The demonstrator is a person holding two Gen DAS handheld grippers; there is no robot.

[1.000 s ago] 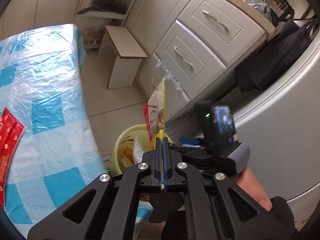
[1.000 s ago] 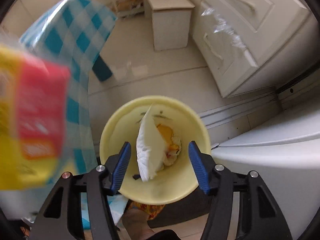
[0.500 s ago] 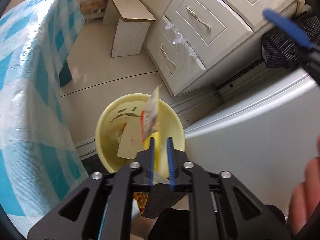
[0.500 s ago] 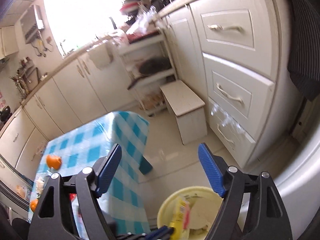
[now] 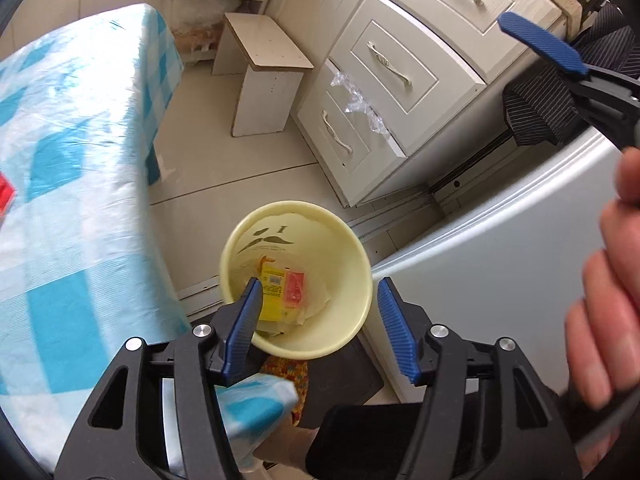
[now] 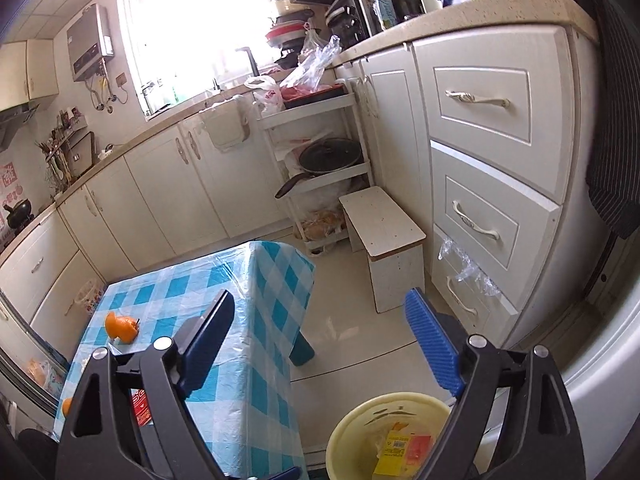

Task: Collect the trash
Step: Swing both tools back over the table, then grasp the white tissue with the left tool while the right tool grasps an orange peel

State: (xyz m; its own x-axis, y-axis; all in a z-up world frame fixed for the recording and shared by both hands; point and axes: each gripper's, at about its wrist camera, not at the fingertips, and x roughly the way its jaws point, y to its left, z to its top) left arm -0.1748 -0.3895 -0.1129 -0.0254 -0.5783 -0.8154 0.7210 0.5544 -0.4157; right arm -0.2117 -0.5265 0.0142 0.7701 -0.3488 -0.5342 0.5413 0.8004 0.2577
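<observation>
**Plastics, painted panels and glossy tile**

The yellow bin (image 5: 352, 280) looks like smooth, matt plastic; the yellow-and-red packet (image 5: 282, 294) inside has a slick printed film surface. The blue checked tablecloth (image 5: 72, 160) is shiny, wrinkled plastic sheeting. The left gripper (image 5: 320, 320) has ribbed blue rubbery pads (image 5: 394, 330) on matt black plastic fingers with bright metal screw heads. The white stool (image 6: 382, 224) shows painted, scuffed board with a raw edge. The drawer fronts (image 6: 482, 224) are satin white with polished metal handles. The floor tiles (image 5: 224, 184) are glossy and reflective.
</observation>
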